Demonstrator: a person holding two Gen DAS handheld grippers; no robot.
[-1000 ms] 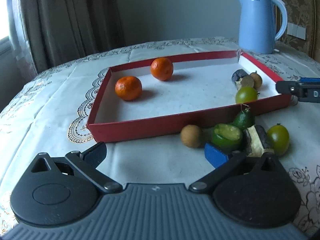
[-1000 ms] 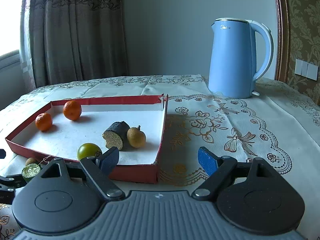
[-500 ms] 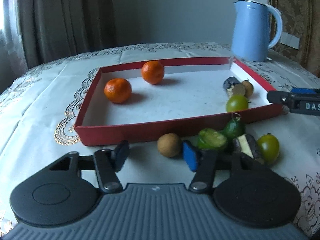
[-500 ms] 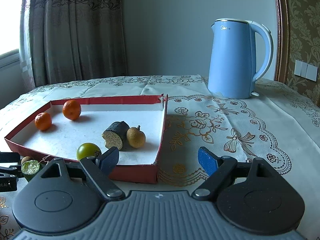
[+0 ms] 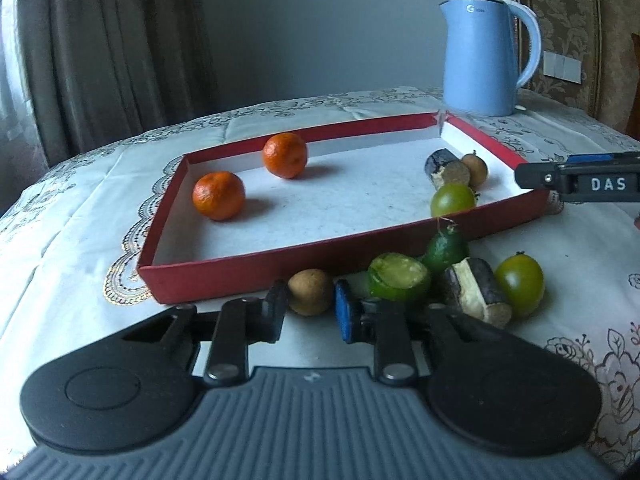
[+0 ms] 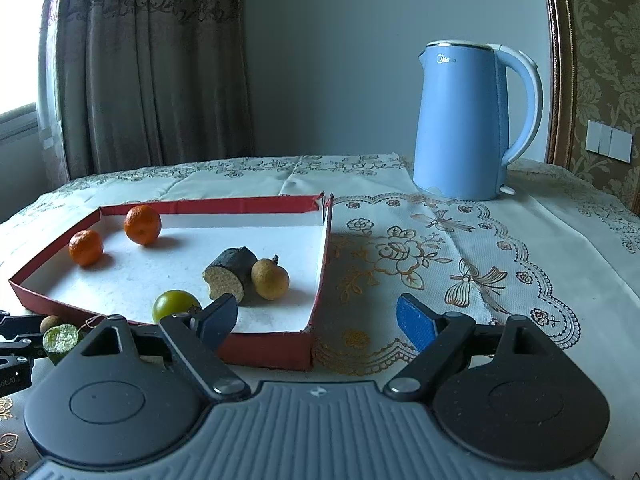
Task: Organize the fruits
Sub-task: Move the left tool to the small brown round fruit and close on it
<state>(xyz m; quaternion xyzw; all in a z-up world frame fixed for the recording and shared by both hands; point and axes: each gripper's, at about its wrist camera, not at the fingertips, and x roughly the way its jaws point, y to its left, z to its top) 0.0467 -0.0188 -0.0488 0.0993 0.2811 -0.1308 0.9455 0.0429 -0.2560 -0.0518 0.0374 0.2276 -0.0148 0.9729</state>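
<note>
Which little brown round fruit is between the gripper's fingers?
The brown one outside the red box, on the cloth between the left gripper fingers. The other brown one sits inside the box.

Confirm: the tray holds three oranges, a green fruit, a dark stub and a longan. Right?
Not quite. The tray holds two oranges, not three, as the right wrist view shows. The green fruit, dark stub and longan are there.

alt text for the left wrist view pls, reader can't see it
The left gripper has just closed on a small round brown fruit lying on the cloth in front of a shallow red cardboard tray. Two oranges sit in the tray; green fruits lie outside, a blue kettle behind.
</note>
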